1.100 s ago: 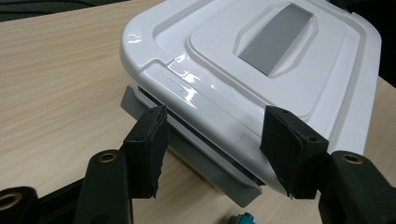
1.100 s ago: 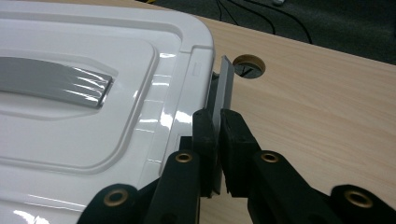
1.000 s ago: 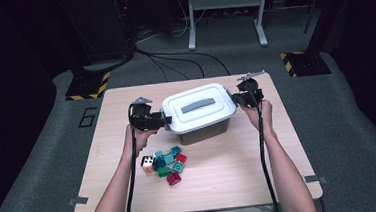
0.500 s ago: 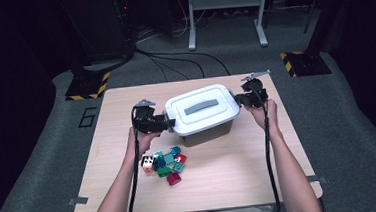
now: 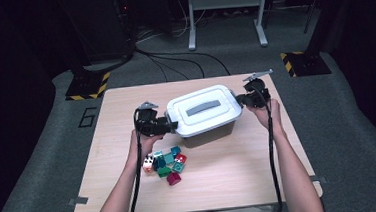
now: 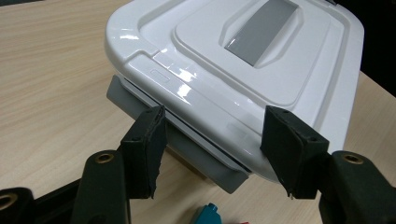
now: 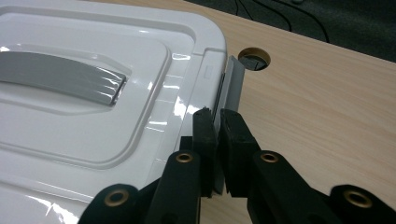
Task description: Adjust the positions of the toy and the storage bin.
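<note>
Here, right gripper (image 7: pixel 216 122) around latch (image 7: pixel 232 84).

The white box (image 5: pixel 204 111) blocks mid-table, the toy blocks (image 5: pixel 165 161) crowd its near-left; bare tabletop (image 5: pixel 241 172) lies open near-right.

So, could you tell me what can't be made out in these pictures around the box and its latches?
- Box contents: the white lid covers them in all views.
- Latch lower part, right gripper view: the right gripper clamps over it.
- Toy blocks, high view: too small to identify shapes.
- Far end of the grey latch, left gripper view: hidden behind the left gripper.
</note>
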{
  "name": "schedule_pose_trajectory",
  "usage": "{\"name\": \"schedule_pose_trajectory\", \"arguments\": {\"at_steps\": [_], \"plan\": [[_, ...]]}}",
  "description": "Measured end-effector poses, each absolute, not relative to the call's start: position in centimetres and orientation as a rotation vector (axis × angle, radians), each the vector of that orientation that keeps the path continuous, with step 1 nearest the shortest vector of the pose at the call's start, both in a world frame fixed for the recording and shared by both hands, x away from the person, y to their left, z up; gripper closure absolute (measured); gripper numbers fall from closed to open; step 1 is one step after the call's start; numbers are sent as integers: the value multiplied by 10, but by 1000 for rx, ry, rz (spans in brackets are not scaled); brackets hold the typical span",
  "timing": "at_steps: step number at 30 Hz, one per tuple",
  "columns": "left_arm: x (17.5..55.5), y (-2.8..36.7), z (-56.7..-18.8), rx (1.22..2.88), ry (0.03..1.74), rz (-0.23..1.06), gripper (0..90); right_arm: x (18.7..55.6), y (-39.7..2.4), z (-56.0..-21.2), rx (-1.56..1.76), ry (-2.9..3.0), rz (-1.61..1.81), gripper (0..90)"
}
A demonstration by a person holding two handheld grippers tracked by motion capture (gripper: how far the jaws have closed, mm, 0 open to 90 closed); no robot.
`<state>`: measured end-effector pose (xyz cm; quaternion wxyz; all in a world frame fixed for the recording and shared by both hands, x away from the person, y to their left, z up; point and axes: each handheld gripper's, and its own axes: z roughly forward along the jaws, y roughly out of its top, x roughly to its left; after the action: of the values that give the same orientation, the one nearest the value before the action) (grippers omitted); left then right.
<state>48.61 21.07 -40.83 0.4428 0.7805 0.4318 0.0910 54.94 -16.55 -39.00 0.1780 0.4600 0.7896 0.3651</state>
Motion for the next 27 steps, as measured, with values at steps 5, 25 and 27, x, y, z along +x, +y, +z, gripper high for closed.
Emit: {"name": "schedule_pose_trajectory", "arguments": {"at_steps": [5,25,27], "plan": [[481,207,-408,1945,1068,242,403,549,-169,-389,1276,2254,1037,851],[486,214,-394,1972,1015,367,179,528,-204,-393,1403,2078,1168,171],[489,212,-390,1987,988,369,158,523,-211,-398,1413,2068,1174,145]]}}
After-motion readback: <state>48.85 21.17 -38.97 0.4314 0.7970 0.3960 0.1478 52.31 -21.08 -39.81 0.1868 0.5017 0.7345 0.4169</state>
